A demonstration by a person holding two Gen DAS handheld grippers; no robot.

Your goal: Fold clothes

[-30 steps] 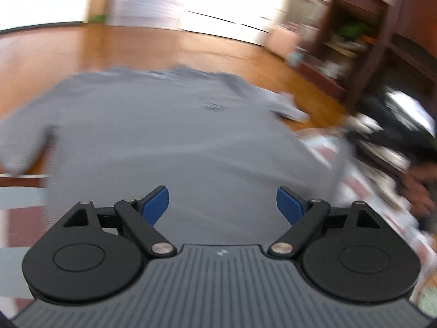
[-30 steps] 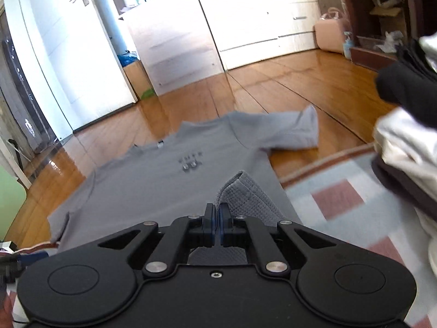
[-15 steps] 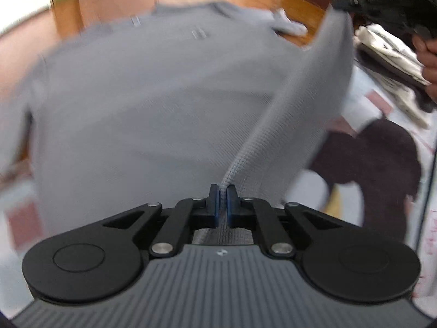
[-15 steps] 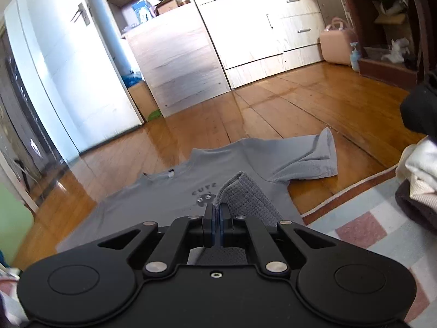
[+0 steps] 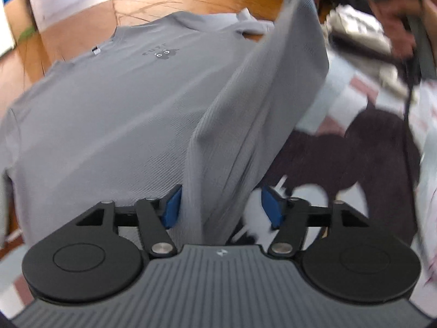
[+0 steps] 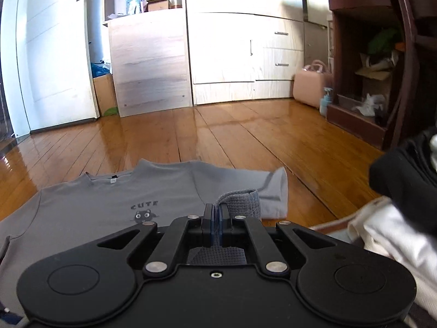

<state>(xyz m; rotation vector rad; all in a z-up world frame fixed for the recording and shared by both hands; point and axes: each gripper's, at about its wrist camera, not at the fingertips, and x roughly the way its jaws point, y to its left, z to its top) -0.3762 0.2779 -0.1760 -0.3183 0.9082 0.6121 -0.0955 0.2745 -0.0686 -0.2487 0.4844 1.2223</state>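
— What are you working on?
— A glossy brown plank floor (image 6: 245, 142). Nearest me, my left gripper (image 5: 220, 207) stands wide open, with a raised fold of the grey short-sleeved T-shirt (image 5: 109, 104) between its blue pads (image 5: 170, 209).
— And the right?
— My right gripper (image 6: 215, 218) is clamped on the shirt's ribbed hem, lifting it. Beyond, the shirt lies flat, chest print up, collar away from me. Pale wooden drawers (image 6: 273, 49) stand along the far wall.

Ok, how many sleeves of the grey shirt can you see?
2. One sleeve lies at the shirt's left edge; the other sleeve lies flat on the floor at its right.
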